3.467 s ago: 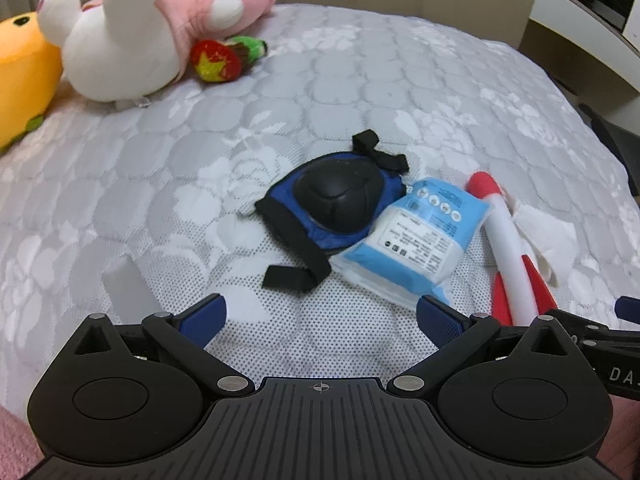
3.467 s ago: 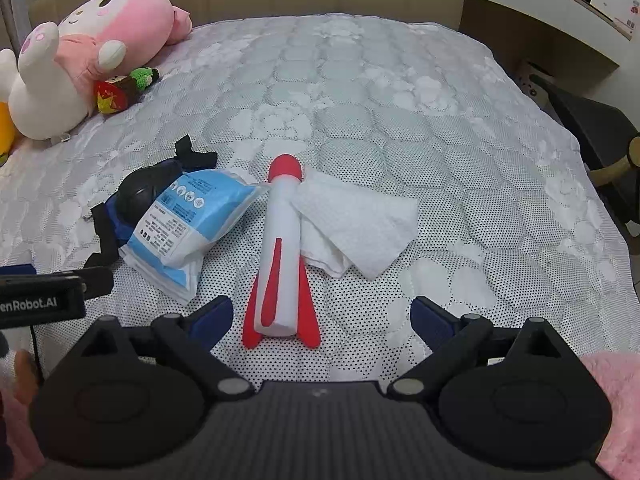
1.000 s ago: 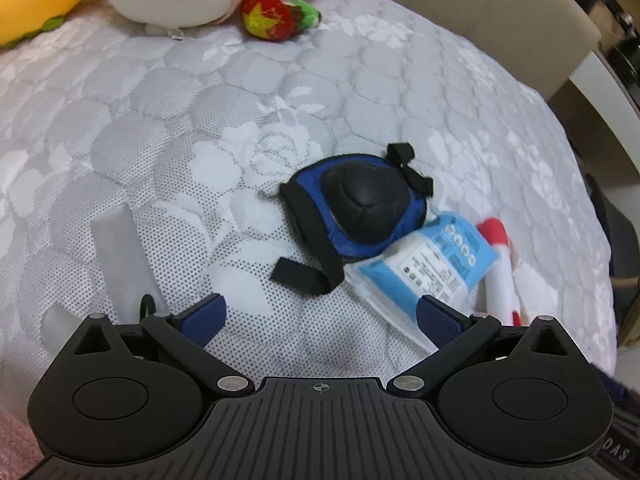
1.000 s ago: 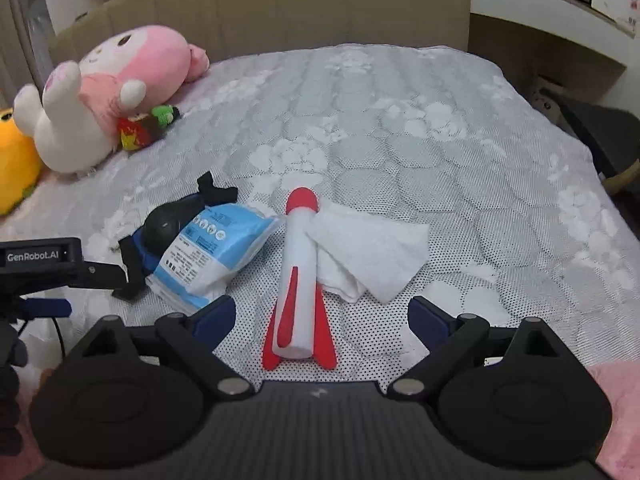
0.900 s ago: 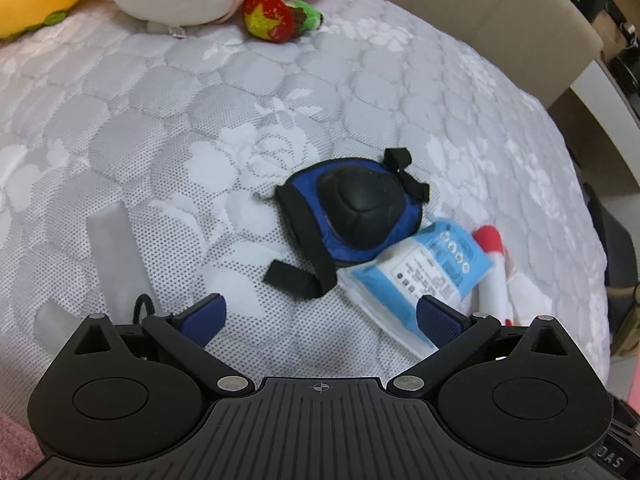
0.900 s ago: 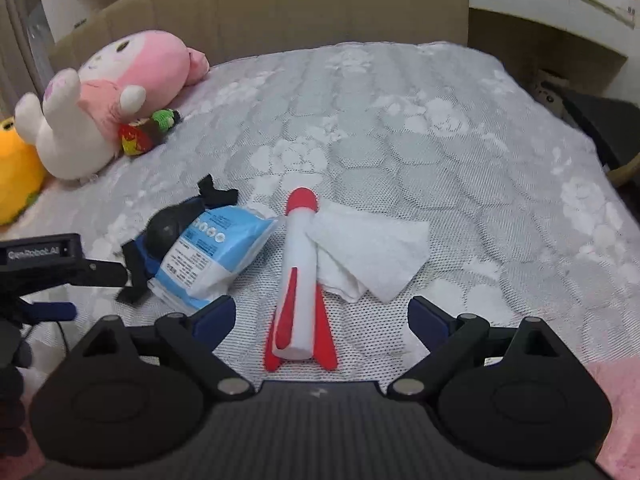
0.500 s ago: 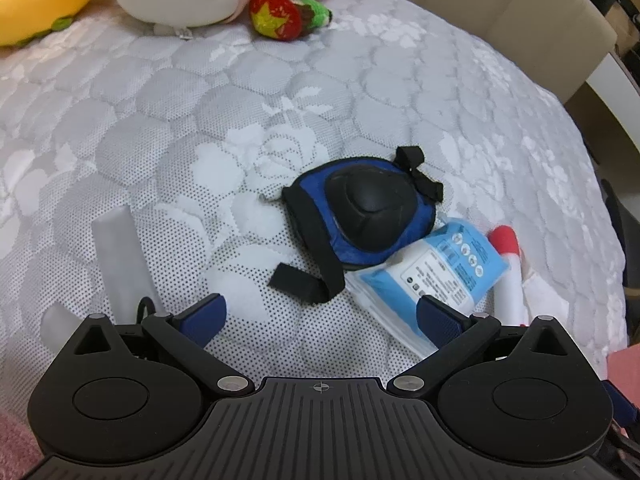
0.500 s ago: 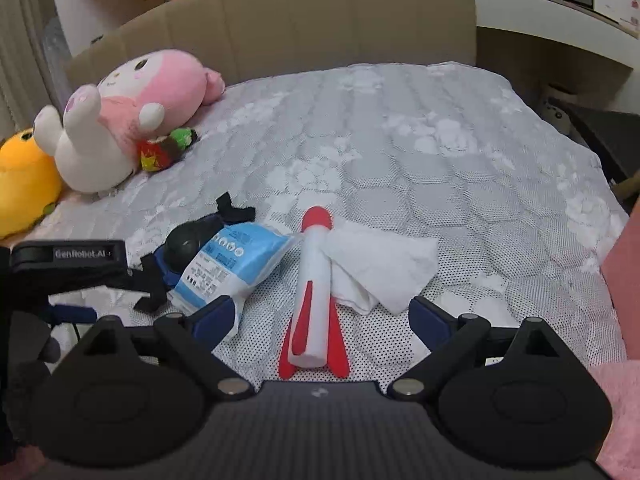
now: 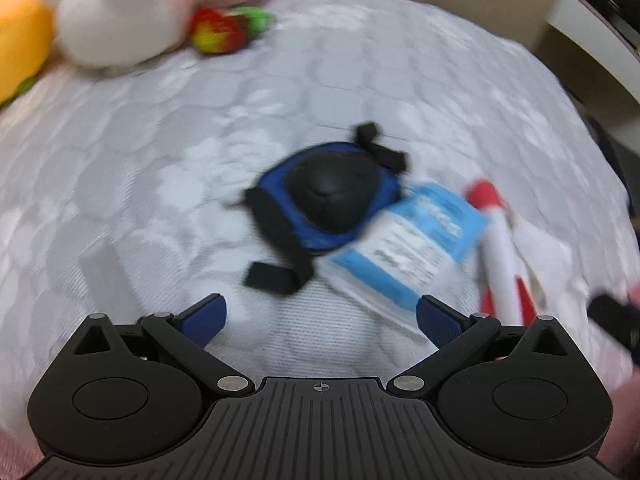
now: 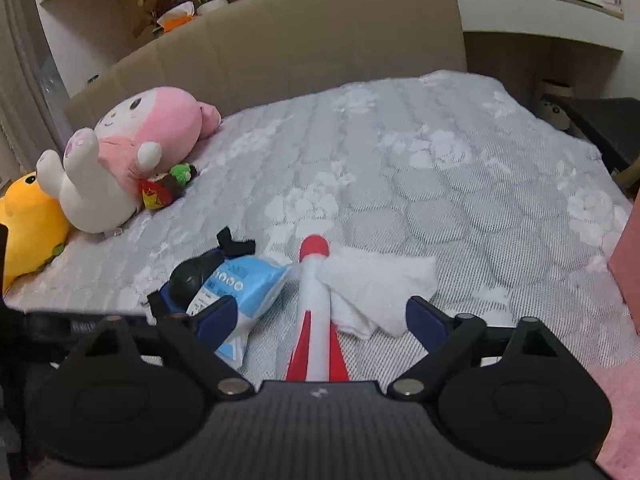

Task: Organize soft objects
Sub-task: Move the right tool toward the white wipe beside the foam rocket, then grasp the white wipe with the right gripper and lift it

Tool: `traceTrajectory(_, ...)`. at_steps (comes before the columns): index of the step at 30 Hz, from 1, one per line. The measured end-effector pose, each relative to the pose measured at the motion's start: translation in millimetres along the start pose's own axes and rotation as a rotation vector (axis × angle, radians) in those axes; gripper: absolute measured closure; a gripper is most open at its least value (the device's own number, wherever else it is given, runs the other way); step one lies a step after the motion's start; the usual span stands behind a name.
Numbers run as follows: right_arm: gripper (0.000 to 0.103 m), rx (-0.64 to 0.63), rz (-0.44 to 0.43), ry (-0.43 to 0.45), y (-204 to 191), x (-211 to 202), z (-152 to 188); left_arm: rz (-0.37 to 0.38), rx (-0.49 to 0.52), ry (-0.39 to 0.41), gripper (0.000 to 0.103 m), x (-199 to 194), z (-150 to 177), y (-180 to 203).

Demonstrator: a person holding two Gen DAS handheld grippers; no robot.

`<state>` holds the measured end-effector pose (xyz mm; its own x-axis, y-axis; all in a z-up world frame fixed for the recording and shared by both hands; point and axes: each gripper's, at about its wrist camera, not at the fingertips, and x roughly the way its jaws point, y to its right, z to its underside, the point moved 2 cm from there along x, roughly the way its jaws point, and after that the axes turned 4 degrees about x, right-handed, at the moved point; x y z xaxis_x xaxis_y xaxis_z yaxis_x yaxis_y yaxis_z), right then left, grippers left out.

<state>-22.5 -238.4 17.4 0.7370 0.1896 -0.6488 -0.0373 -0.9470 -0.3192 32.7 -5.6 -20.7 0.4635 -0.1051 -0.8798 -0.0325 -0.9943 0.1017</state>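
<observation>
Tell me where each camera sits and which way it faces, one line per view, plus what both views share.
Left wrist: sits on the left gripper, tilted down at the knee pad; open jaws show; blurred.
Right wrist: sits on the right gripper, low over the bed, facing the headboard; open jaws show.
Shared: knee pad, blue packet, toy rocket, white cloth, pink plush.
</observation>
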Motion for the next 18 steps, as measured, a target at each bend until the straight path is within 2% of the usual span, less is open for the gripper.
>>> traceTrajectory(5,0.012,-0.011,0.014,0.06,3.0,-15.8,-21.5,0.052,0.174,0.064,0.0,-8.7,-10.3,25.9)
traceTrajectory(6,0.006,-0.062,0.036,0.076,2.6,-19.9,-31.0,0.05,0.215,0.082,0.0,-10.3,-12.3,30.6)
traceTrajectory(8,0.001,-0.175,0.093,0.117,-3.6,-26.9,-43.9,0.052,0.272,0.098,0.0,-9.1,-15.6,37.7)
traceTrajectory(11,0.002,-0.205,0.106,0.042,-3.7,-20.4,-57.2,0.07,0.259,0.092,0.0,5.6,-11.8,39.5)
traceTrajectory(15,0.02,-0.172,0.148,-0.067,2.2,12.9,-61.0,0.05,0.238,0.024,0.0,20.1,-3.9,31.1)
traceTrajectory(18,0.021,-0.13,0.186,-0.15,8.0,44.3,-60.1,0.039,0.221,-0.008,0.0,17.1,0.1,22.6)
